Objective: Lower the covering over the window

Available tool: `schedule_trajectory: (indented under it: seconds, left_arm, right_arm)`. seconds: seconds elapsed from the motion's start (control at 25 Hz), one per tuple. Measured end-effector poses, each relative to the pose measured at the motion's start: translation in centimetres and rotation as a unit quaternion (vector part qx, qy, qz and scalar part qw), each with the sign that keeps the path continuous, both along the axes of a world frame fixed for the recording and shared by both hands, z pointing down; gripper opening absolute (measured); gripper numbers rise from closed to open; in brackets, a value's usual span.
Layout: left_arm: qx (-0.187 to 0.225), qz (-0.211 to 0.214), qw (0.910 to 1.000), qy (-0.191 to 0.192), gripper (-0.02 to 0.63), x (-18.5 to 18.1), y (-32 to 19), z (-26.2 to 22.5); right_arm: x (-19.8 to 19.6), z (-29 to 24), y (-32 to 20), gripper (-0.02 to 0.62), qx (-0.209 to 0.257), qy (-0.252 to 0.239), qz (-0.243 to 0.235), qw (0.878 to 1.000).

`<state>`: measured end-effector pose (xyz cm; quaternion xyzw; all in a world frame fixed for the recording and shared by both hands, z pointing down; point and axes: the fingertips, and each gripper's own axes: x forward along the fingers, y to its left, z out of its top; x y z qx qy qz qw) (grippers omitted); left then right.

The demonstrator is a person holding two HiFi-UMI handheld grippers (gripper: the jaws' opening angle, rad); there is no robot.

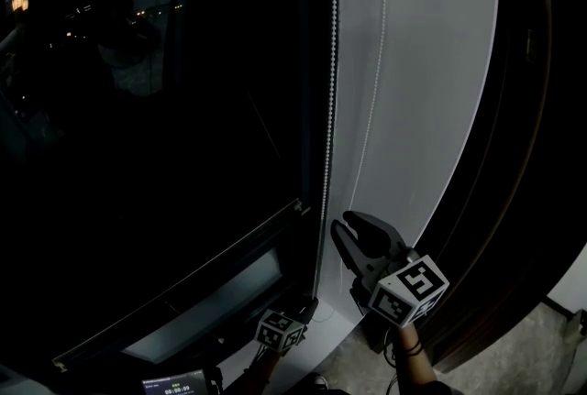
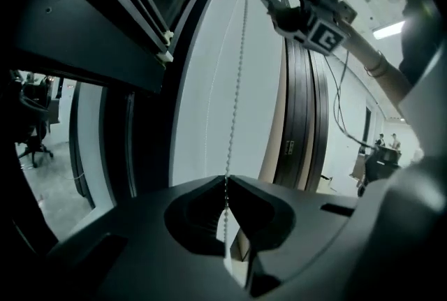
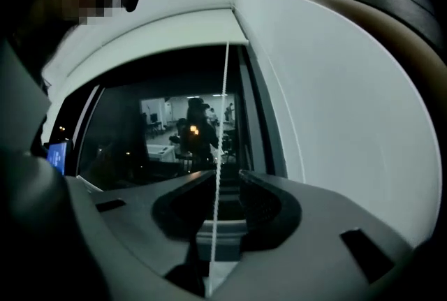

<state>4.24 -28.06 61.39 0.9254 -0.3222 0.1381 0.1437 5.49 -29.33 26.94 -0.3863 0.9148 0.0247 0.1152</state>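
A white bead chain (image 1: pixel 328 109) hangs down beside the dark window glass (image 1: pixel 165 109); its second strand (image 1: pixel 376 63) runs over the white wall. My left gripper (image 1: pixel 307 303) is low on the chain, and in the left gripper view its tips (image 2: pixel 225 179) meet on the bead chain (image 2: pixel 237 83). Higher and to the right, my right gripper (image 1: pixel 347 224) stands open. In the right gripper view the bead chain (image 3: pixel 222 118) runs freely through the gap between the right gripper's (image 3: pixel 227 174) jaws. I cannot make out the covering itself.
A white wall panel (image 1: pixel 431 63) lies right of the chain, and beyond it a dark curved frame (image 1: pixel 514 155). A horizontal window bar (image 1: pixel 183 279) crosses the lower glass. A small lit device (image 1: pixel 174 382) sits at the bottom edge.
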Motion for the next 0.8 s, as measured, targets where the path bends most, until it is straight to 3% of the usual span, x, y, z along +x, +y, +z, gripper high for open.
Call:
schedule_trajectory:
  seconds: [0.2, 0.44, 0.56, 0.8]
  left_arm:
    - [-0.008, -0.002, 0.9999, 0.006, 0.011, 0.1, 0.2, -0.4]
    - [-0.010, -0.008, 0.9999, 0.010, 0.011, -0.1, 0.4, -0.4]
    - [-0.010, -0.009, 0.9998, 0.015, 0.011, -0.2, 0.4, -0.4]
    - [-0.016, 0.006, 0.9998, 0.006, 0.012, -0.4, 0.7, -0.6]
  right_arm:
    - [-1.8, -5.7, -1.5, 0.087, 0.049, 0.014, -0.005, 0.999]
    - [-2.8, -6.9, -2.7, 0.086, 0.050, 0.022, -0.011, 0.998]
    - [-2.8, -6.9, -2.9, 0.026, 0.042, 0.006, -0.013, 0.999]
    - [-1.7, -6.9, -2.9, 0.021, 0.044, -0.039, -0.002, 0.998]
